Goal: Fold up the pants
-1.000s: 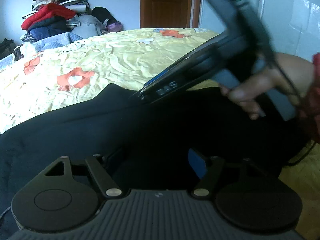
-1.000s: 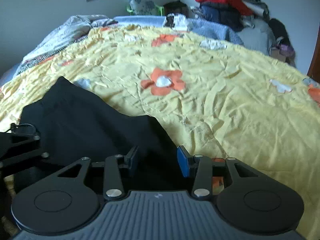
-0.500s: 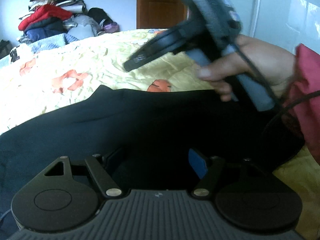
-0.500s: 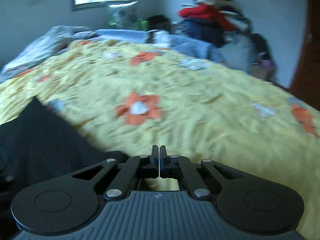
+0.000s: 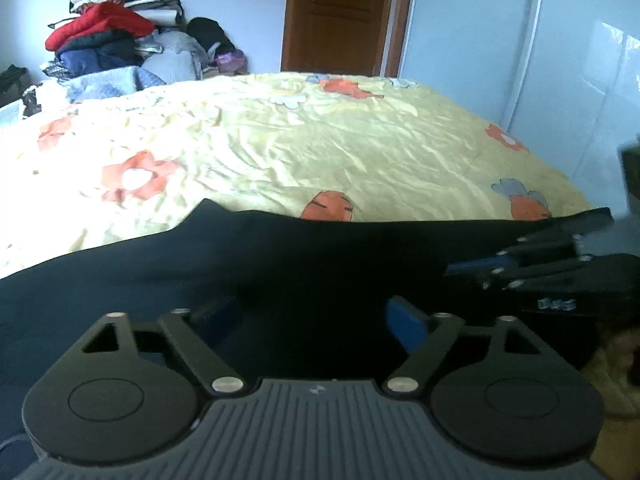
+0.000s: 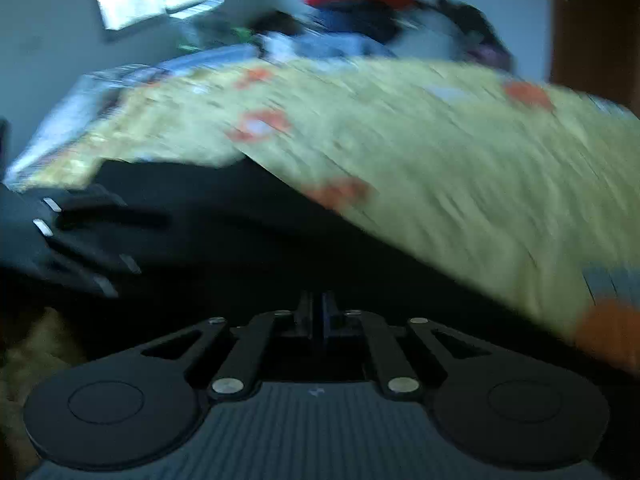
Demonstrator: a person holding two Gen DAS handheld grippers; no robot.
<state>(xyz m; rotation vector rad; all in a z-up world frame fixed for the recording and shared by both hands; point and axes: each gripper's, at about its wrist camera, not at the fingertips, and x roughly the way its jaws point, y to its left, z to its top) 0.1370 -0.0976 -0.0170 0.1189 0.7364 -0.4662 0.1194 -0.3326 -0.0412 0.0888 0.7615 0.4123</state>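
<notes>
Yellow bedspread (image 5: 360, 148) unchanged; right tongs (image 6: 316, 312) now shut over pants (image 5: 280, 264).

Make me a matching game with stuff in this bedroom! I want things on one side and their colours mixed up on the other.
Things:
1. pants
2. bedspread
3. door
4. jacket on the clothes pile

Colours:
A. red
B. yellow with orange flowers
C. dark, nearly black
D. brown wood

Right pairs: 1-C, 2-B, 3-D, 4-A
</notes>
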